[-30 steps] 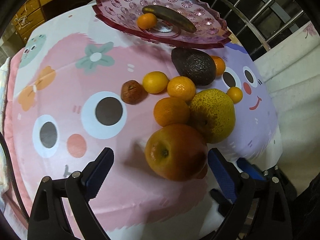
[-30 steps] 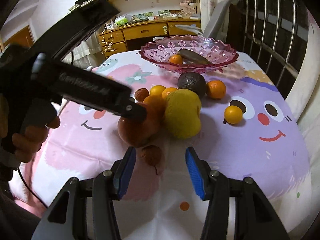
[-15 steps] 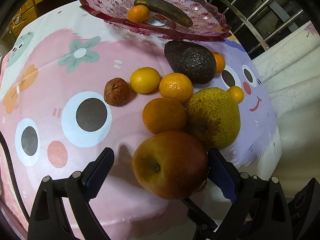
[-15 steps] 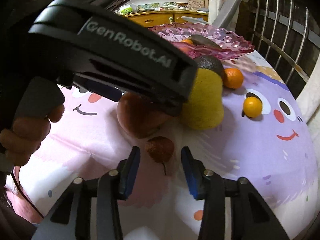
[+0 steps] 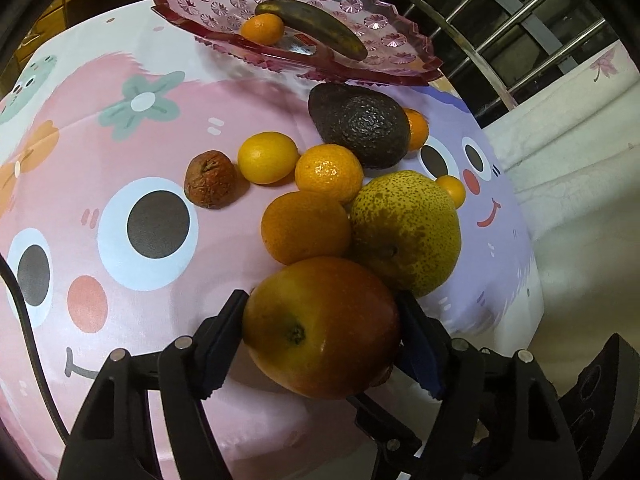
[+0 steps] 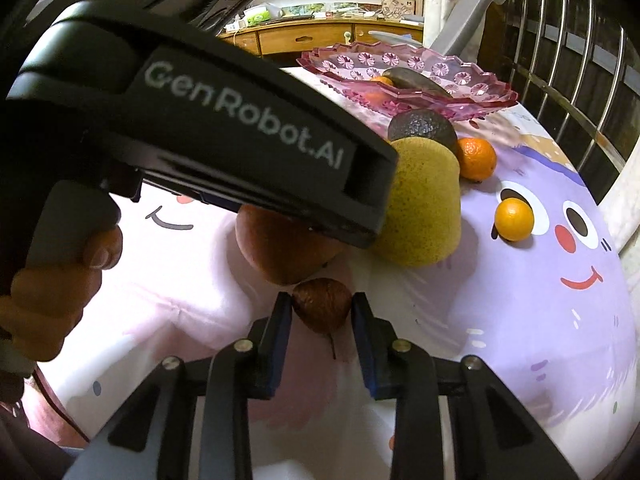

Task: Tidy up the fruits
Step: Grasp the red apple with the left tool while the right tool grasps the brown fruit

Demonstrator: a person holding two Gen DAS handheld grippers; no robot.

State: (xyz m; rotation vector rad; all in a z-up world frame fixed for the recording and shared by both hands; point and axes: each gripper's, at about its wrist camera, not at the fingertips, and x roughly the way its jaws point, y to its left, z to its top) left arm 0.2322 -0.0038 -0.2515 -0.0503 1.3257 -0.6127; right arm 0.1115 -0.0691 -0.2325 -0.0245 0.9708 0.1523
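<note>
The job is barely started. At the top of the left wrist view the pink glass dish (image 5: 376, 16) holds only two fruits: a small orange (image 5: 262, 29) and a dark, overripe banana (image 5: 312, 32) lying across it. Everything else sits loose on the cartoon-print cloth of the bench (image 5: 120, 128).

Below the dish, in the middle of that frame, lie a dark avocado (image 5: 360, 124) with a mandarin (image 5: 416, 128) partly hidden behind it, a yellow citrus (image 5: 267, 157), a shrivelled brown fruit (image 5: 209, 179), two more oranges (image 5: 329, 173), (image 5: 305, 227), a big speckled yellow-green pear (image 5: 404, 232) and a tiny kumquat-like fruit (image 5: 452, 190) at its right edge.

Both tools are on a pick. The left gripper (image 5: 320, 324), low in its frame, has its fingers (image 5: 222, 332) pressed against both sides of the large red-orange apple (image 5: 320, 324); the apple seems to rest on the cloth, touching the pear and the orange behind it. In the right wrist view the right gripper (image 6: 322, 306), at lower centre, has its fingers (image 6: 280, 320) touching either side of a small dark-red fruit with a stem (image 6: 322, 304), which sits just below the apple (image 6: 280, 256). The left tool's black body (image 6: 240, 136) fills the upper left of that frame and hides much of the pile.

Judging from this, two fruits are placed, two are gripped but not yet lifted, and roughly eight more wait on the cloth. The dish stands well beyond the pile, so each carry has to pass over the remaining fruit.
</note>
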